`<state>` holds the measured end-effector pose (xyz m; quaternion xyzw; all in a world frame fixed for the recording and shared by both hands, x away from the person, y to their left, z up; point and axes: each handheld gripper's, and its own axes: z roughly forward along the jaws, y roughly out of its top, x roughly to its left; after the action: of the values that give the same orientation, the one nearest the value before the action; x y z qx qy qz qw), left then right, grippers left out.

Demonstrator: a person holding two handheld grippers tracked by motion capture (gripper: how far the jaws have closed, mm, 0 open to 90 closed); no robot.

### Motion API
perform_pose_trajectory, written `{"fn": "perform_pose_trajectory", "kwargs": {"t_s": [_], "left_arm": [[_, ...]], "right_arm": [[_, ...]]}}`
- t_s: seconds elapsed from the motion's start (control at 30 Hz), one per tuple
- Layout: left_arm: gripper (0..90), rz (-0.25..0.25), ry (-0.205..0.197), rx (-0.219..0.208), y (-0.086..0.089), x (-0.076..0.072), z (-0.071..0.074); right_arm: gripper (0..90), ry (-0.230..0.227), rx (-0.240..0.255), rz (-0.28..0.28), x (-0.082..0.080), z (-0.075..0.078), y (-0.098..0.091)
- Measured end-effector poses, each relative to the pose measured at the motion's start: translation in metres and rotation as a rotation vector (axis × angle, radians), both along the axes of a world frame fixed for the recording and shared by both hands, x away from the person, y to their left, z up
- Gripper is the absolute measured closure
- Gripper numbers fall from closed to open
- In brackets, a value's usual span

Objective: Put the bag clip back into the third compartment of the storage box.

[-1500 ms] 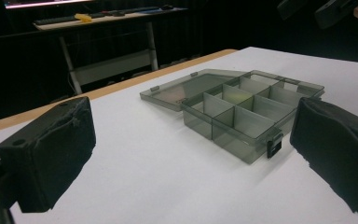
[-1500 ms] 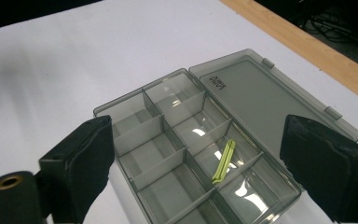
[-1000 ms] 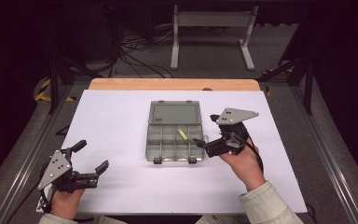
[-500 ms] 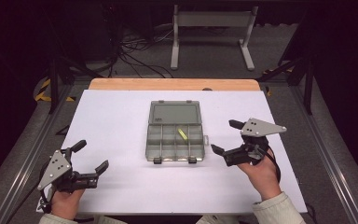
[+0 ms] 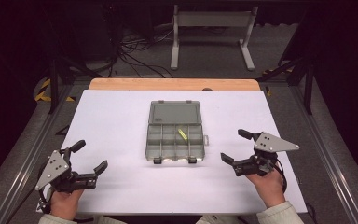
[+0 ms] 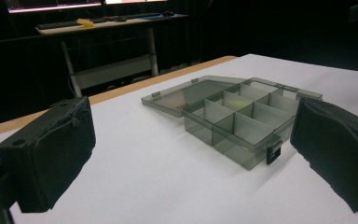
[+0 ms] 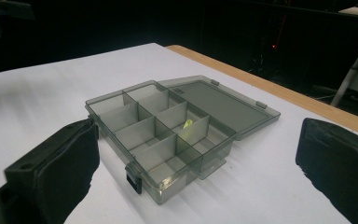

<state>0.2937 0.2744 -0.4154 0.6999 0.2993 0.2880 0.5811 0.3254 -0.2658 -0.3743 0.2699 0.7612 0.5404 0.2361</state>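
A translucent smoke-grey plastic organiser box [image 5: 175,135] with dividers is lying open at the middle of the white-topped bench [image 5: 116,116], its flat lid [image 5: 175,113] folded back toward the far wooden edge and its two dark latches [image 5: 158,160] facing the person. A small yellow-green piece [image 5: 182,134] is resting in one of the inner compartments, toward the box's right half in the high view; the other compartments are looking empty as far as can be told. The left gripper [image 5: 89,158] is being held near the front left corner of the bench, well apart from the box, with its jaws spread wide and nothing between them; the right gripper [image 5: 233,145] is hovering to the right of the box, near but not touching it, its jaws likewise spread and holding nothing. In the right gripper view the box [image 7: 168,133] is sitting squarely between the two black jaws, the small piece [image 7: 187,124] is showing behind a divider, and the front latch [image 7: 133,179] is lying nearest the camera. Judged from this arrangement, the piece appears already placed, and closing the lid is likely the step in hand: the right jaws should be reaching the lid's far edge, swinging it forward over the hinge line, while the left gripper is steadying the box wall so that the light box is not sliding across the smooth bench.
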Motion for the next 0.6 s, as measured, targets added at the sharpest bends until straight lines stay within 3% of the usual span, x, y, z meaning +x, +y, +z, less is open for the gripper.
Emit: {"fn": "perform_pose_trajectory", "kwargs": {"t_s": [0.13, 0.6], "left_arm": [[0.6, 0.001, -0.001, -0.002, 0.000, 0.000, 0.000], [0.4, 0.005, -0.002, -0.007, 0.006, -0.006, -0.001]], "right_arm": [[0.2, -0.001, -0.013, 0.009, -0.002, -0.006, -0.001], [0.1, 0.038, 0.020, -0.033, -0.011, -0.039, -0.013]]}}
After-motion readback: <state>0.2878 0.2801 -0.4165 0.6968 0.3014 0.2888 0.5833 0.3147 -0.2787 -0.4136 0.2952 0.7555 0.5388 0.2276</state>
